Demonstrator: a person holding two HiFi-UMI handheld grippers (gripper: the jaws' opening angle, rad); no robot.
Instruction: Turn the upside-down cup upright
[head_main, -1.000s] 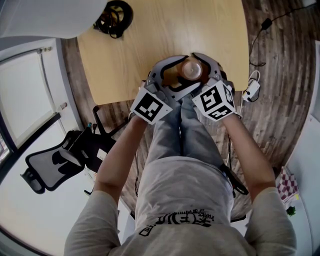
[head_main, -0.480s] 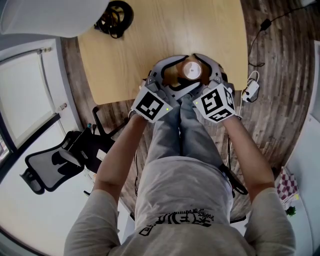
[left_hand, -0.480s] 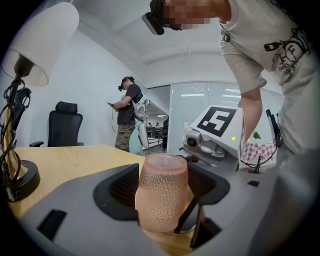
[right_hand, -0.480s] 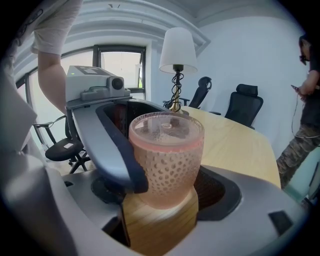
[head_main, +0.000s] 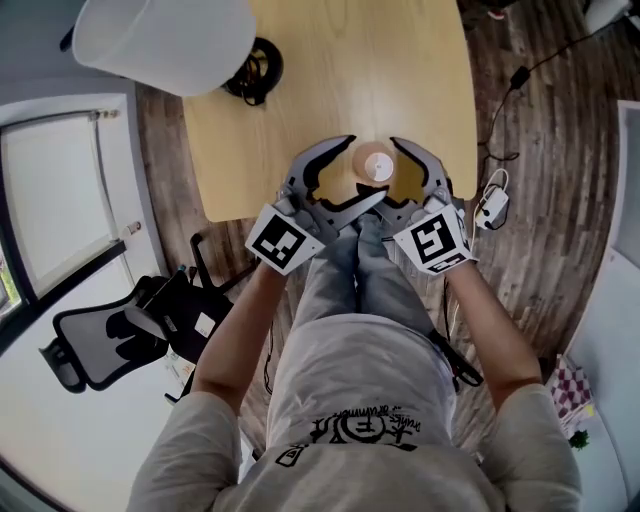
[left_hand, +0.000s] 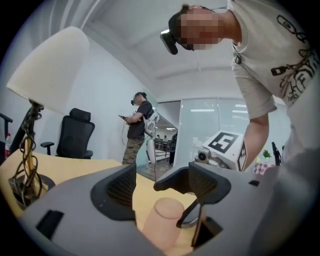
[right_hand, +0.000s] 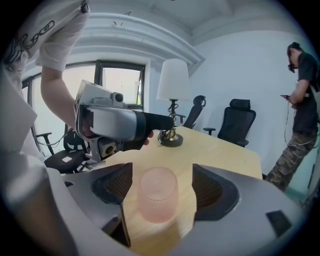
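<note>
Left tongs (left_hand: 155, 187) just widened, right tongs (right_hand: 161, 172) released too. Pink cup (head_main: 375, 162) stands free between both on the surface (head_main: 300, 90) (which end is up: unclear). Flip likely pending.

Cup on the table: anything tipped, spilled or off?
Nothing stands out. The cup stands straight on the table, no spill or damage visible. It sits between the jaws of both tools: left tool, jaws just been opening, and right tool, both open, touching neither. Which end is up is unclear.
</note>
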